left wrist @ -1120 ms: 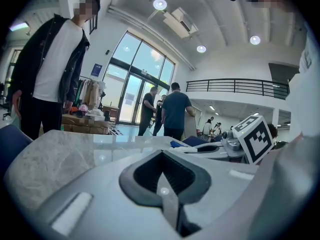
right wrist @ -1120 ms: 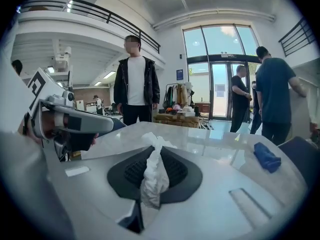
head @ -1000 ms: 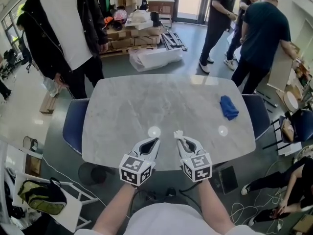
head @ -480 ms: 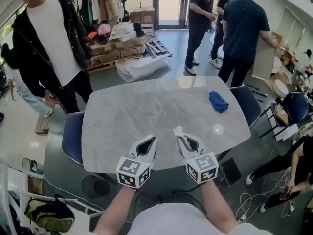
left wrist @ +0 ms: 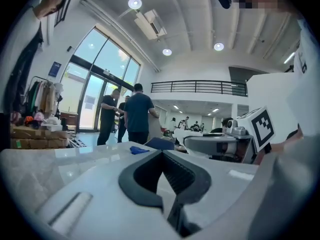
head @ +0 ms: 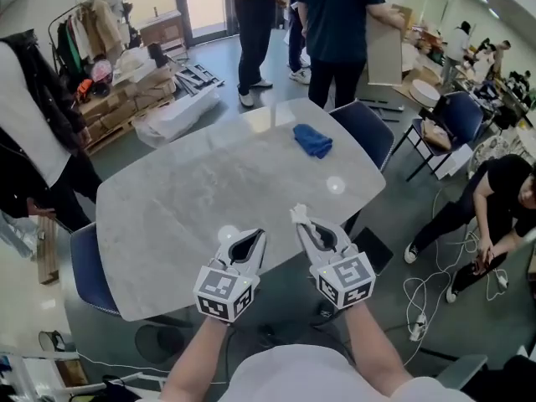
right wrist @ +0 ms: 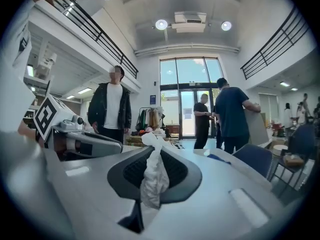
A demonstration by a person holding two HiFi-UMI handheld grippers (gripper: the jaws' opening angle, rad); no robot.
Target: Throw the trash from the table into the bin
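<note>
My right gripper (head: 301,222) is shut on a crumpled white tissue (head: 298,214) that sticks out past its tips. In the right gripper view the tissue (right wrist: 154,176) hangs pinched between the dark pads of the right gripper (right wrist: 152,151). My left gripper (head: 255,239) is shut with nothing in it; the left gripper view shows its (left wrist: 162,155) jaws meeting on empty air. Both are held over the near edge of the grey marble table (head: 193,191). A blue cloth (head: 312,141) lies at the table's far right. No bin is in view.
Blue chairs stand at the table's right end (head: 362,131) and left end (head: 86,266). People stand beyond the far side (head: 335,23) and at the left (head: 29,141). A person crouches on the floor at right (head: 494,199), among cables (head: 419,308). Boxes and pallets (head: 142,90) lie behind.
The head view has swung to the right, so the table now sits left and slanted. Both grippers keep their pose, the right one still holding the tissue.
</note>
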